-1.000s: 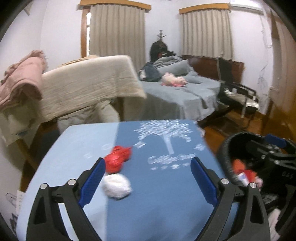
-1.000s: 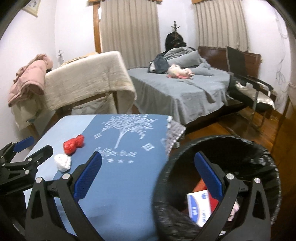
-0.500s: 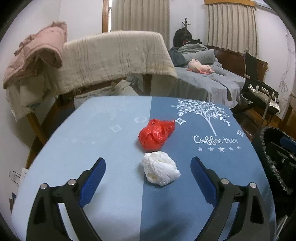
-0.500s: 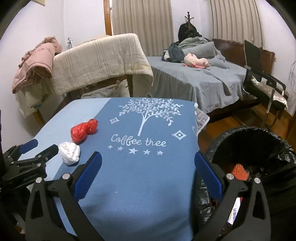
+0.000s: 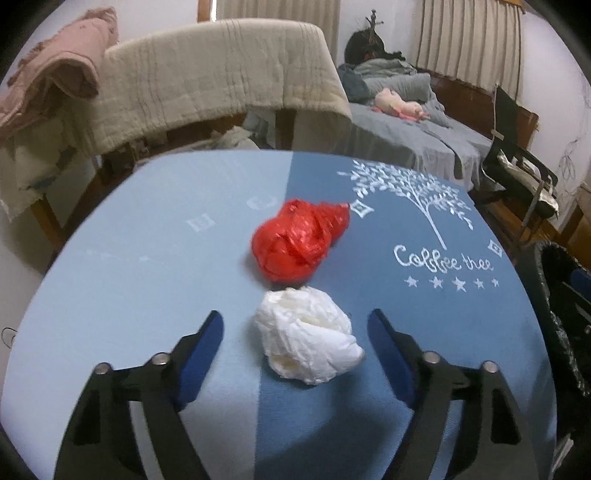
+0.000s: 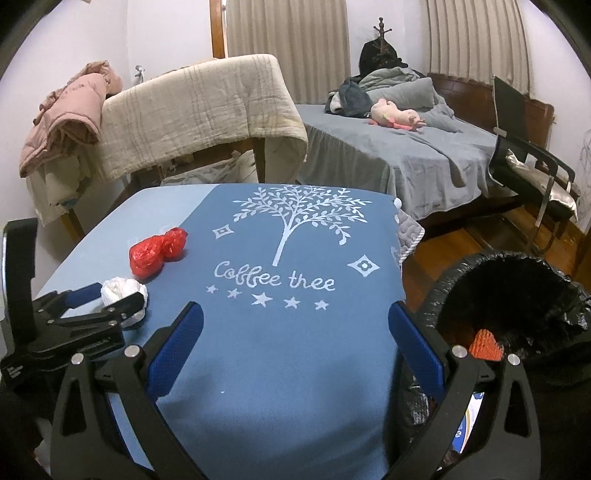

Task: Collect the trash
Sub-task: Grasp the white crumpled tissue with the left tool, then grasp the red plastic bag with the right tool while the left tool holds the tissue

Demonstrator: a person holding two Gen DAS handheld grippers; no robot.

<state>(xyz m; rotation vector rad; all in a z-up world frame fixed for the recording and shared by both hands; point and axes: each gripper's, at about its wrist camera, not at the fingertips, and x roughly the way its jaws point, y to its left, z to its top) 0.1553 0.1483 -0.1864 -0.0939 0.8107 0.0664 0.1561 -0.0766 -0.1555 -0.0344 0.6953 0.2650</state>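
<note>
left gripper (image 5: 295,332) fingers closing around white wad (image 5: 308,334), not gripping yet; right gripper (image 6: 295,332) fingers released; risk: wad squirts forward, bumps red bag (image 5: 297,240)

Grey bed (image 6: 399,155), curtained windows (image 6: 288,33), wooden floor (image 6: 480,240)

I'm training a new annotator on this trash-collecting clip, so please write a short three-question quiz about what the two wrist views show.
1. True or false: the left tongs already squeeze the white crumpled wad.
2. Which piece of trash lies farther from the left tongs? A) white crumpled wad B) red plastic bundle C) orange scrap in the bin
3. Fill in: the black-lined bin stands beside the table's ____ edge in the right wrist view.

Key:
1. False: the pads flank the wad with gaps; the jaws are closing.
2. B
3. right
</note>
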